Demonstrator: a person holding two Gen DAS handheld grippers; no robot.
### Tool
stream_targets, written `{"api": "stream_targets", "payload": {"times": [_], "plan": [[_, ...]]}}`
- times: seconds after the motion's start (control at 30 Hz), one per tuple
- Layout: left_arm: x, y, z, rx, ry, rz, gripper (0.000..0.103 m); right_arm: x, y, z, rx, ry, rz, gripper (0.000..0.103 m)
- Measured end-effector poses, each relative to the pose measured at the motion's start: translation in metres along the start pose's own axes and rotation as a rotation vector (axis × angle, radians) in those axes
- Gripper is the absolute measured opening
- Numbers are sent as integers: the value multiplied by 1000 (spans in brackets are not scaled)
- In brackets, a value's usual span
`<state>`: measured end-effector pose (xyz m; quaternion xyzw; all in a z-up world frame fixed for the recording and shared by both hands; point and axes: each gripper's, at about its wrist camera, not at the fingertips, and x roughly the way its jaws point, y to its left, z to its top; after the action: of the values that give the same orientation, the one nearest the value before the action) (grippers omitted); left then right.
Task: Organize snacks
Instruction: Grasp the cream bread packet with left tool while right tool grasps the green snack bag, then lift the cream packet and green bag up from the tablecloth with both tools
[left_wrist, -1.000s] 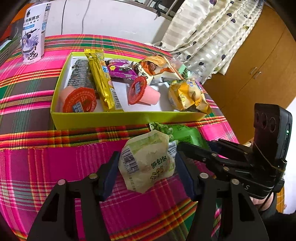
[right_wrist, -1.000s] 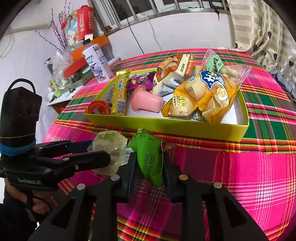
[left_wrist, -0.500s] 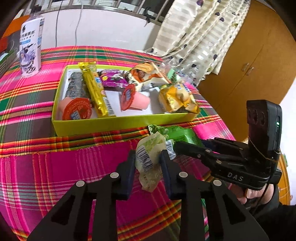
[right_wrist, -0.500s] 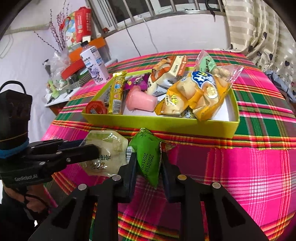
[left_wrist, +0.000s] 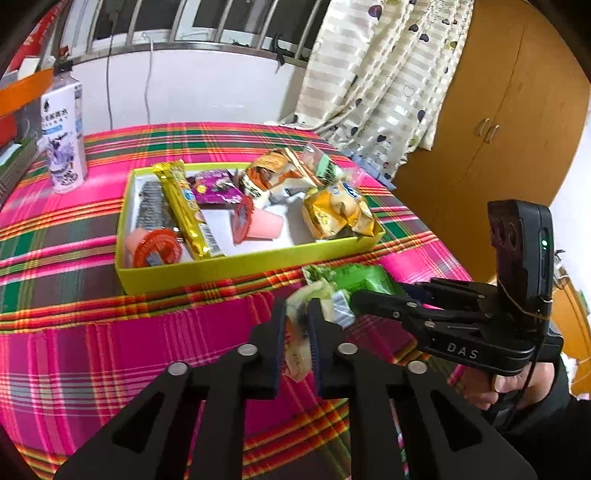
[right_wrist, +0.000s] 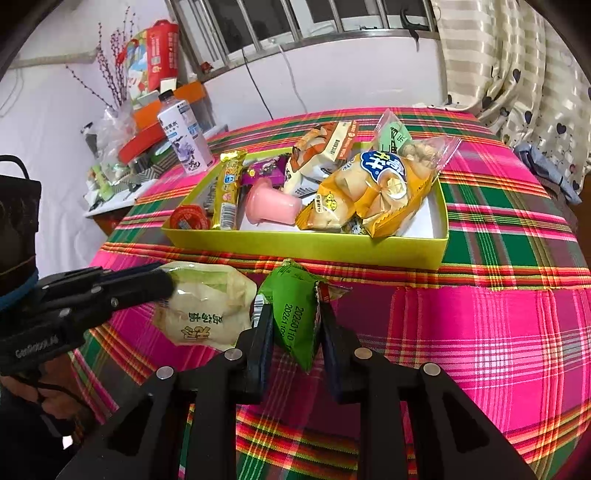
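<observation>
Bright, even indoor light; strong fisheye bending with dark corners; slight motion blur up close.

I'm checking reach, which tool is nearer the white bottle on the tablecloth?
Left. The left tool, gripping the pale snack packet, sits on the white bottle's side; the right tool, holding the green packet, is farther.

My table (right_wrist: 498, 314), under a pink, green and orange plaid cloth.
In the right wrist view my yellow-green box (right_wrist: 303, 245) of snacks sits on it at centre frame, and a white-labelled bottle (right_wrist: 184, 138) stands on it at upper left, beyond the box.
</observation>
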<state>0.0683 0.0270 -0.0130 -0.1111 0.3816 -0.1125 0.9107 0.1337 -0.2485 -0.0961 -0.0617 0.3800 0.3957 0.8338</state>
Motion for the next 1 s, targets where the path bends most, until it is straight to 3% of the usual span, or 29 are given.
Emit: {"api": "stream_targets", "payload": {"times": [0.23, 0.5, 0.57, 0.6, 1.0], "plan": [[8, 10, -3, -43, 39, -26, 11, 0, -1, -3, 5, 5, -4, 22], [14, 32, -5, -100, 80, -25, 27, -4, -2, -2, 7, -7, -8, 22], [10, 32, -3, -66, 64, -18, 46, -8, -4, -1, 8, -14, -12, 22], [9, 30, -2, -48, 62, -22, 48, -10, -4, 0, 8, -17, -14, 22], [34, -8, -4, 298, 174, -62, 51, -27, -7, -17, 11, -5, -24, 22]]}}
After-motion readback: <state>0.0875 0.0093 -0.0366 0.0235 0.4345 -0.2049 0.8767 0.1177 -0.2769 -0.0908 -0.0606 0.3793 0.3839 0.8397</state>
